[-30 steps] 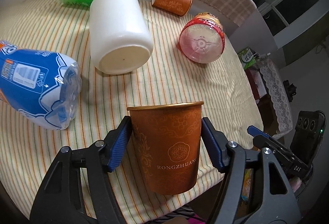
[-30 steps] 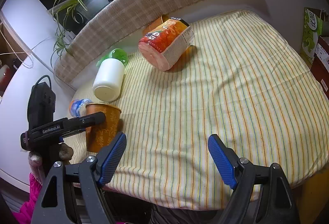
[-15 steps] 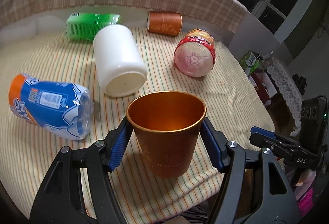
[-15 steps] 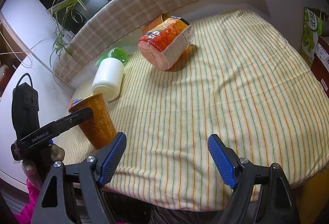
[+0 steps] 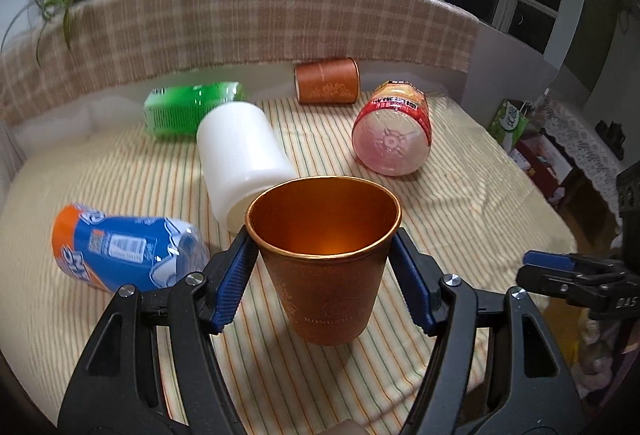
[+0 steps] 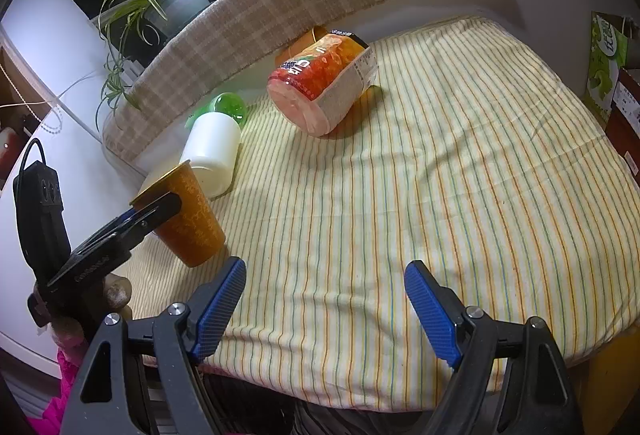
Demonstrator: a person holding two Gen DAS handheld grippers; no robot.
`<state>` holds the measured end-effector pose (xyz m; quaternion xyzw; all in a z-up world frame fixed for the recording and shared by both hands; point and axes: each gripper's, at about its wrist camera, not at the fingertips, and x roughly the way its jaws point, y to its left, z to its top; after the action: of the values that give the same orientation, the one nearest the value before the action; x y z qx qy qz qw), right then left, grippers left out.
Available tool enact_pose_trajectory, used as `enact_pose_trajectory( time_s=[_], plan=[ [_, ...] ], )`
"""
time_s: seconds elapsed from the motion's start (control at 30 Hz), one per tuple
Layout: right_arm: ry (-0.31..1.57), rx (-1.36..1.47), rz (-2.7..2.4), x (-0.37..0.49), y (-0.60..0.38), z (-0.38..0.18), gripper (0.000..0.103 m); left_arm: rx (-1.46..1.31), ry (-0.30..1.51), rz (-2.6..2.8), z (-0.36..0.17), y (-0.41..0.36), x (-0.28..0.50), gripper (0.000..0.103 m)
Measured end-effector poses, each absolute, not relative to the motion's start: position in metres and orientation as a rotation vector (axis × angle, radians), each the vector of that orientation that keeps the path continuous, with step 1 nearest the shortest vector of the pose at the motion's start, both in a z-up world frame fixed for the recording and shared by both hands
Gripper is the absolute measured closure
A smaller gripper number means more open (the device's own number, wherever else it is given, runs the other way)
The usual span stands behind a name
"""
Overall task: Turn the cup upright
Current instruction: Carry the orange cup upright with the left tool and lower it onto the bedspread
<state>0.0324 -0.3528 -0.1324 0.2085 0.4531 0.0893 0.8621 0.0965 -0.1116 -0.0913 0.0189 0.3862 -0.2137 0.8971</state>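
- Your left gripper (image 5: pixel 324 277) has its blue fingers (image 5: pixel 234 275) clamped on the copper paper cup (image 5: pixel 326 259), one on each side just under the rim. Gripping high on the wall keeps the base free to meet the cloth.
- The cup sits mouth-up at 6 o'clock in the left wrist view, near the front edge of the desk (image 6: pixel 460 175). In the right wrist view it (image 6: pixel 190 219) leans, rim tipped toward 10 o'clock, base low against the striped cloth. Whether the base is fully down I cannot tell.
- Judgement: the flip itself looks nearly done; what remains is to level the cup, seat the base flat and release. Let go while it leans and it may topple, since a paper cup is light and the cloth is wrinkled.
- Your right gripper (image 6: pixel 326 305) hangs over the front edge of the desk with its fingers wide apart and nothing between them. It seems parked clear of the work.
- Clutter beyond the cup, all lying on its side: white plastic jar (image 5: pixel 242 159) at 11 o'clock, just behind the rim; blue-labelled bottle (image 5: pixel 120 253) at 9 o'clock; green bottle (image 5: pixel 192 107) at 11 o'clock, farther back; red-labelled jar (image 5: pixel 392 133) at 1 o'clock; a second copper cup (image 5: pixel 327 81) at 12 o'clock against the checked bolster (image 5: pixel 280 19).
- The white jar is the nearest neighbour; keep the cup from being pushed into it.
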Motion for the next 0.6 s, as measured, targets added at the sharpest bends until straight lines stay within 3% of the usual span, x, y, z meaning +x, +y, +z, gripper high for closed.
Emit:
enact_pose_trajectory(
  time_s=[0.6],
  plan=[
    [0.854, 0.277, 0.117, 0.028, -0.339, -0.111, 0.019, 0.054, 0.778, -0.446, -0.101, -0.111, 0.091, 0.034]
  ],
)
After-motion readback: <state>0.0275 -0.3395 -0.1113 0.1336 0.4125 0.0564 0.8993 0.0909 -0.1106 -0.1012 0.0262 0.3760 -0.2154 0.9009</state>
